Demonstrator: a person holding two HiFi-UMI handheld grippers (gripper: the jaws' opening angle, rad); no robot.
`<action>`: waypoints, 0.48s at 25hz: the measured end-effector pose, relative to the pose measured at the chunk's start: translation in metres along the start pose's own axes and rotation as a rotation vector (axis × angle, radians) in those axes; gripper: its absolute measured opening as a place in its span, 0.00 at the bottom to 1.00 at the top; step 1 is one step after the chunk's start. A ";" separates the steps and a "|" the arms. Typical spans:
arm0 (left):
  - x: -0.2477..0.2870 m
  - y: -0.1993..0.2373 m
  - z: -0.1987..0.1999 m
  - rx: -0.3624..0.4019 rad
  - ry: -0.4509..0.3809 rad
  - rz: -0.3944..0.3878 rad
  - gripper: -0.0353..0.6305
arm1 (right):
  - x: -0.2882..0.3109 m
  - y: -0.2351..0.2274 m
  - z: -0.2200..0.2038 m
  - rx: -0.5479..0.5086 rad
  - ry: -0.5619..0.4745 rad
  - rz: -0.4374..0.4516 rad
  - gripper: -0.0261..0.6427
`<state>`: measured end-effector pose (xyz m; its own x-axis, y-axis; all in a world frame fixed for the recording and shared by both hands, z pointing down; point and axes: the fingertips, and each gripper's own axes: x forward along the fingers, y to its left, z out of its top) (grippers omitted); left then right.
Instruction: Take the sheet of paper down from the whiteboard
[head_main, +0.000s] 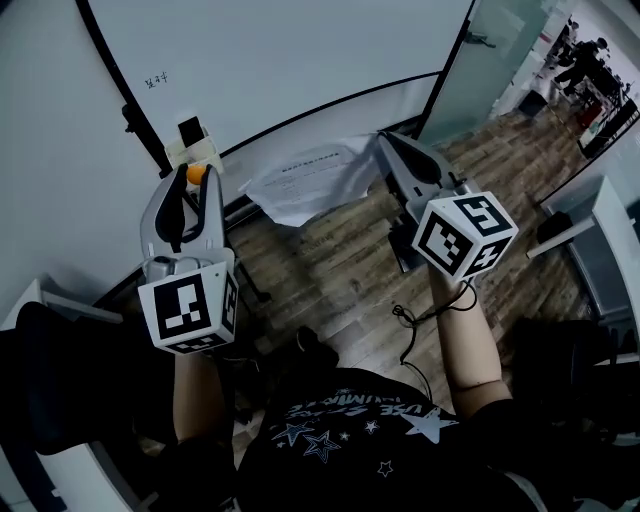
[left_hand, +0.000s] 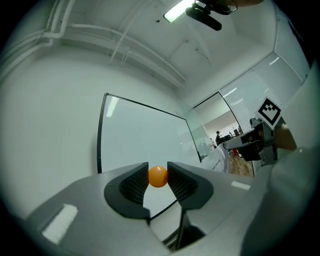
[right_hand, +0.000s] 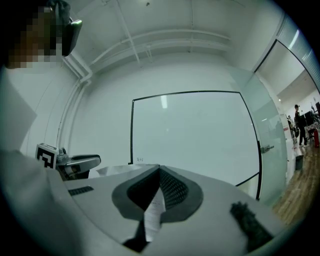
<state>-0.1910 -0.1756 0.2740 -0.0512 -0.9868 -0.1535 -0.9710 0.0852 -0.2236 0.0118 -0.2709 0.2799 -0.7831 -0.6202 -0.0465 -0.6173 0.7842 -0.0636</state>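
Note:
The white printed sheet of paper (head_main: 305, 180) hangs free in front of the whiteboard (head_main: 300, 50), off its surface. My right gripper (head_main: 385, 142) is shut on the sheet's right edge. In the right gripper view the paper (right_hand: 154, 212) runs pinched between the closed jaws, and more of it shows to the left. My left gripper (head_main: 197, 175) is shut on a small orange ball-shaped magnet (head_main: 196, 173). The left gripper view shows the magnet (left_hand: 158, 176) squeezed between the two pads, with the whiteboard (left_hand: 145, 140) behind.
A small dark object (head_main: 190, 130) sits on the whiteboard's lower left frame. A glass door (head_main: 500, 50) stands right of the board, with people (head_main: 585, 55) in the office beyond. Wood floor (head_main: 340, 270) lies below, and a white desk (head_main: 610, 230) stands at right.

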 end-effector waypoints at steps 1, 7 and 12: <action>-0.011 -0.007 0.003 -0.001 0.001 -0.004 0.24 | -0.012 0.005 -0.001 0.001 0.005 0.001 0.06; -0.077 -0.048 0.018 0.004 0.014 -0.028 0.24 | -0.087 0.029 -0.007 0.010 0.006 -0.007 0.06; -0.120 -0.071 0.026 0.005 0.054 -0.027 0.24 | -0.126 0.046 -0.021 0.055 0.031 0.012 0.06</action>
<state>-0.1096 -0.0594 0.2831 -0.0374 -0.9948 -0.0949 -0.9711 0.0586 -0.2313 0.0802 -0.1559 0.3035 -0.7927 -0.6093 -0.0168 -0.6036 0.7885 -0.1183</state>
